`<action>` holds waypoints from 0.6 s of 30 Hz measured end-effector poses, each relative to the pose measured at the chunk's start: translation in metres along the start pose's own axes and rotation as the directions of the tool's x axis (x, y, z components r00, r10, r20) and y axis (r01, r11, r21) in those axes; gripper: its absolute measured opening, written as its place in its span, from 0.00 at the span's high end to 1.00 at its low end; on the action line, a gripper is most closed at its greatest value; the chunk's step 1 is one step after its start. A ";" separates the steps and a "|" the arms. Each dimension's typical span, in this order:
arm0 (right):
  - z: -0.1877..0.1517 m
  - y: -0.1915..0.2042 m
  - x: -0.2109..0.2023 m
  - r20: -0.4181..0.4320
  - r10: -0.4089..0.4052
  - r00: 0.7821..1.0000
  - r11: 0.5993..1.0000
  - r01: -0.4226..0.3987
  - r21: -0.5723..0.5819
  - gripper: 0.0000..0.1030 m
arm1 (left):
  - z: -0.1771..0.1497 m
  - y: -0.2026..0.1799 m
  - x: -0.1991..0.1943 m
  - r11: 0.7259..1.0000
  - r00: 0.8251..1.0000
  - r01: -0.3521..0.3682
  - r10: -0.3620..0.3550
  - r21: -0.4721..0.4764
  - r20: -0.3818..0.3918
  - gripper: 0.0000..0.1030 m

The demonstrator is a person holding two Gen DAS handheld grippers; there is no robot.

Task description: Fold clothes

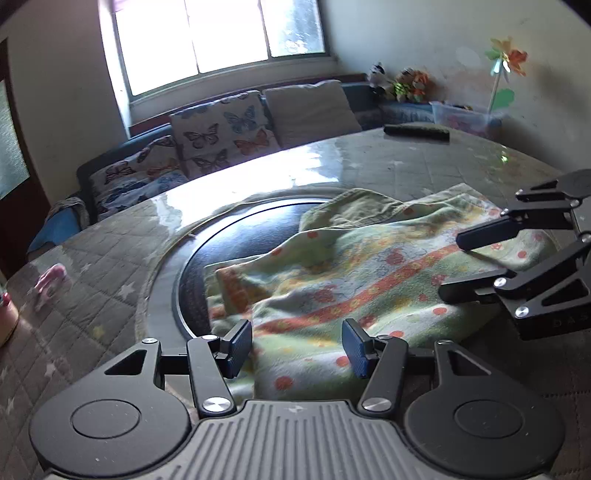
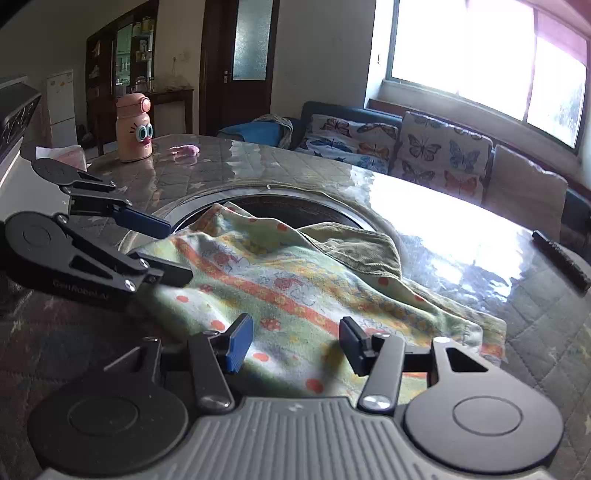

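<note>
A pale green printed cloth with orange stripes and red dots lies crumpled on a round table covered in grey quilted fabric under a glossy clear sheet. The cloth covers part of the dark circular inset at the table's centre; the inset's window-side arc is bare. An olive-green corduroy piece shows at the cloth's far edge, partly under a fold.

The left gripper is at the cloth's near edge, jaws about half open, the cloth below the gap, pads not pressing it. The right gripper stands at the same edge further along, jaws likewise about half open, nothing clamped. The two grippers are near each other, apart, their fingers angled toward the cloth.

Around the cloth the table surface is largely open. A long black bar-shaped object lies near the table's far rim, well apart from the cloth. A peach cartoon-faced bottle and a small pink item stand near another rim, also well apart. A sofa with butterfly-print cushions runs beyond the table, under a bright window.
</note>
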State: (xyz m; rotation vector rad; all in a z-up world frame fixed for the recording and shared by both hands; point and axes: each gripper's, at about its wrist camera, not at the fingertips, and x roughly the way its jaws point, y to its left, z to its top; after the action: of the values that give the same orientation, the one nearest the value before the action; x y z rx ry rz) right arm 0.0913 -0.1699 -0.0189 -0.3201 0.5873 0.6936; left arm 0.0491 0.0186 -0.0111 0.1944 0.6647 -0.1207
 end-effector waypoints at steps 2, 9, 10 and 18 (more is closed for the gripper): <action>-0.004 -0.001 -0.005 0.003 0.006 1.000 1.000 -0.006 0.008 0.49 | -0.003 0.003 -0.005 0.999 1.000 0.000 0.000 -0.041 0.001 0.44; -0.028 -0.017 -0.020 -0.027 0.014 1.000 0.999 -0.014 0.033 0.47 | -0.012 0.007 -0.015 0.995 0.999 0.033 -0.034 -0.091 -0.012 0.46; -0.032 -0.019 -0.024 -0.032 0.009 0.999 1.000 -0.009 0.026 0.47 | -0.014 0.008 -0.017 0.994 0.999 0.040 -0.042 -0.101 -0.018 0.46; -0.037 -0.043 -0.054 -0.044 0.022 0.999 0.997 -0.019 0.071 0.48 | -0.013 0.019 -0.032 0.991 0.999 0.037 -0.039 -0.130 -0.016 0.45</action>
State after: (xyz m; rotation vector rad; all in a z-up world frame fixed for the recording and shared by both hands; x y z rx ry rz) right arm 0.0726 -0.2459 -0.0123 -0.2648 0.6566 0.6848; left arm 0.0194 0.0415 0.0016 0.0583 0.6920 -0.1118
